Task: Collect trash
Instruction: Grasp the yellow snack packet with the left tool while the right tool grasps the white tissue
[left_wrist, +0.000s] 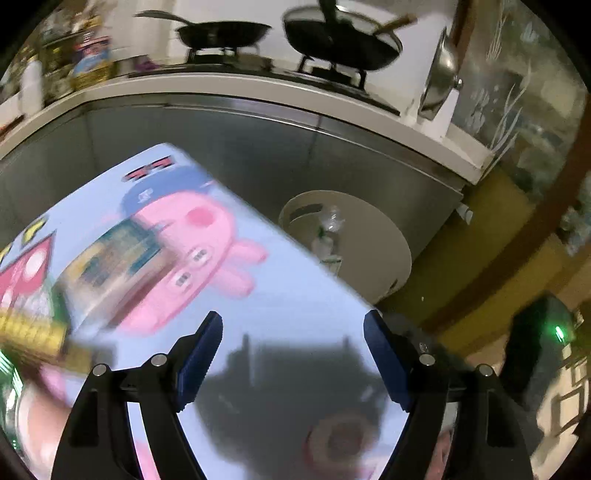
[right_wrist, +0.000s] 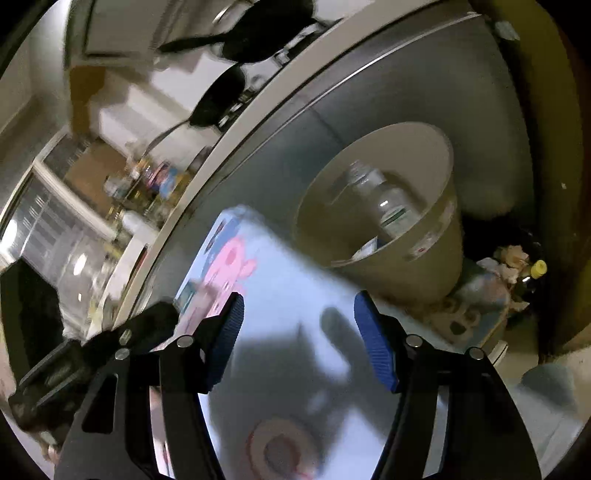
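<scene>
Both your claws, left (left_wrist: 293, 356) and right (right_wrist: 299, 332), are wide open with nothing in them, and they hang over the pig table (left_wrist: 258, 302). A bottle (right_wrist: 391, 206) is already in the bin (right_wrist: 406, 266), which stands just past the table's far edge by the cupboard (left_wrist: 221, 147). The picture is blurry, but more trash (right_wrist: 509, 266) may lie on the floor beside the bin, so keep clear of the table edge.

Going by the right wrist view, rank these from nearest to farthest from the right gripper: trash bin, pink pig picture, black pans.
1. Pink pig picture, on the blue surface just ahead-left of the right gripper.
2. Trash bin, ahead-right, a bottle inside.
3. Black pans, up on the counter, far left.
</scene>
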